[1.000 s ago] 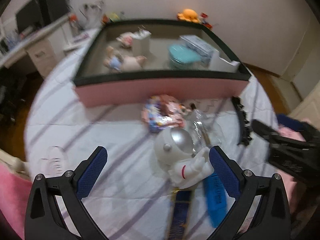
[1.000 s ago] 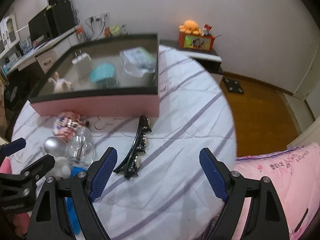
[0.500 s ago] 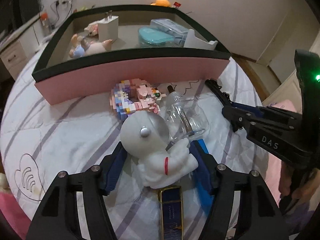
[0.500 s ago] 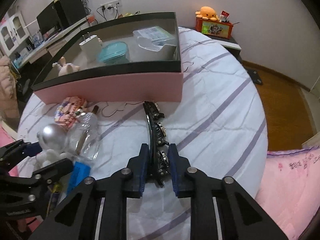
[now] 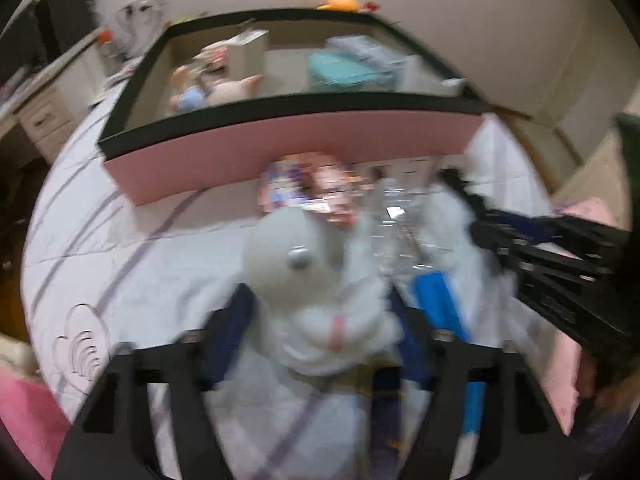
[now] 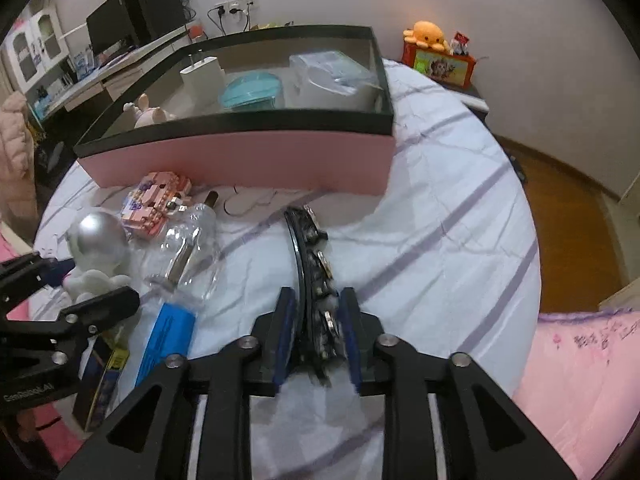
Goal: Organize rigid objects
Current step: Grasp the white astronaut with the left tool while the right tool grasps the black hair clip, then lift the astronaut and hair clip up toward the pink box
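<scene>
My left gripper point(image 5: 320, 328) is shut on a white astronaut figure point(image 5: 312, 288) with a silver visor; the left wrist view is blurred by motion. The figure also shows in the right wrist view point(image 6: 96, 256), between the left gripper's fingers point(image 6: 108, 304). My right gripper point(image 6: 316, 328) is shut on a black jewelled headband point(image 6: 308, 256) that curves away over the bed. A pink storage box with a black rim point(image 6: 240, 160) stands beyond both and holds several items; it also shows in the left wrist view point(image 5: 288, 140).
On the striped bedsheet point(image 6: 432, 248) lie a pink block figure point(image 6: 160, 204), a clear bottle point(image 6: 188, 248), a blue pack point(image 6: 168, 340) and a dark booklet point(image 6: 104, 380). A pink blanket point(image 6: 580, 380) lies at the right. A desk and an orange plush point(image 6: 428, 34) stand behind.
A second ago both grippers were open. The left closed on the astronaut and now moves it; the right closed on the headband and has drawn nearer the box.
</scene>
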The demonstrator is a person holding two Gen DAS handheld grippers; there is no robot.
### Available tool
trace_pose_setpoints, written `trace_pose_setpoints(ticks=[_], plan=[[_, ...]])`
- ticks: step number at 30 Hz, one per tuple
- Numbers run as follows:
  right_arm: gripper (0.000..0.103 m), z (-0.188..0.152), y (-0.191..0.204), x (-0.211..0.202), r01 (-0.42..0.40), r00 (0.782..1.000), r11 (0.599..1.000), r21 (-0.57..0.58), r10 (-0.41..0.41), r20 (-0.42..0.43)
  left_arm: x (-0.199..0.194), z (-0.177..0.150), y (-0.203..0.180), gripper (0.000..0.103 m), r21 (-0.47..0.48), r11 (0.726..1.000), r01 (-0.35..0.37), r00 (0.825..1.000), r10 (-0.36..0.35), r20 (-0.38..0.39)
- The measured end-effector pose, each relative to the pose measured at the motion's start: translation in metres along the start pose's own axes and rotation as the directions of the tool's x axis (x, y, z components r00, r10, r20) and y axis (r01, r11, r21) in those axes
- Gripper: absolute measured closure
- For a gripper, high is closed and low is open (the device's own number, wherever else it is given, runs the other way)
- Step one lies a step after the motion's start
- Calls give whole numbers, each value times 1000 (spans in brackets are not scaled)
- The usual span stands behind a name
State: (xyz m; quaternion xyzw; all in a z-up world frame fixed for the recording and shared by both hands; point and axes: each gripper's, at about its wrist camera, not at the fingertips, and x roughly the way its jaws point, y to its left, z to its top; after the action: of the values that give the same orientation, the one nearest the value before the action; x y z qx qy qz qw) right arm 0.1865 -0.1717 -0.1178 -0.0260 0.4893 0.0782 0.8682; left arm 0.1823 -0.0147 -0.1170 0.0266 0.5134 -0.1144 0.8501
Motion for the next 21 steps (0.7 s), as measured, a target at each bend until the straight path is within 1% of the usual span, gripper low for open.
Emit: trace_pose_setpoints(ticks=[2, 4, 5, 6, 7, 8, 11, 14, 17, 21], plan=[[71, 3, 2, 3, -4, 1000, 1000, -3, 4, 12, 5, 0, 0, 23, 4, 1000, -22, 1000, 22, 3], [71, 3, 3, 4, -2, 1000, 1000, -14, 2, 22, 5, 0, -1, 30, 26, 999, -42, 999, 41, 22], [72, 3, 0, 3, -16, 1000, 1000, -5, 16, 20, 4, 0, -1, 34, 32, 999, -44, 999, 43, 30], [77, 4, -2, 2, -27, 999, 1000, 7, 27, 19, 4, 0, -1, 40, 38, 998, -47, 998, 46, 33], [83, 4, -6, 2, -35, 999, 999, 24, 34, 18, 3, -1, 1, 48, 41, 998, -54, 998, 52, 36], [84, 4, -10, 0, -42, 999, 998, 44, 41, 17, 1, -2, 1, 47, 42, 997, -65, 997, 63, 42], [84, 3, -19, -2, -92, 996, 991, 98, 91, 19, -1, -3, 5, 47, 34, 998, -55, 998, 54, 40], [84, 3, -17, -4, -89, 996, 990, 108, 87, 23, -6, -4, 6, 47, 34, 996, -80, 996, 78, 50], [84, 2, -14, -11, -121, 992, 986, 117, 118, 34, -16, -7, 8, 47, 26, 996, -81, 995, 79, 69], [84, 0, -7, -27, -103, 993, 989, 107, 96, 66, -35, -8, 10, 47, 28, 994, -110, 987, 106, 122]])
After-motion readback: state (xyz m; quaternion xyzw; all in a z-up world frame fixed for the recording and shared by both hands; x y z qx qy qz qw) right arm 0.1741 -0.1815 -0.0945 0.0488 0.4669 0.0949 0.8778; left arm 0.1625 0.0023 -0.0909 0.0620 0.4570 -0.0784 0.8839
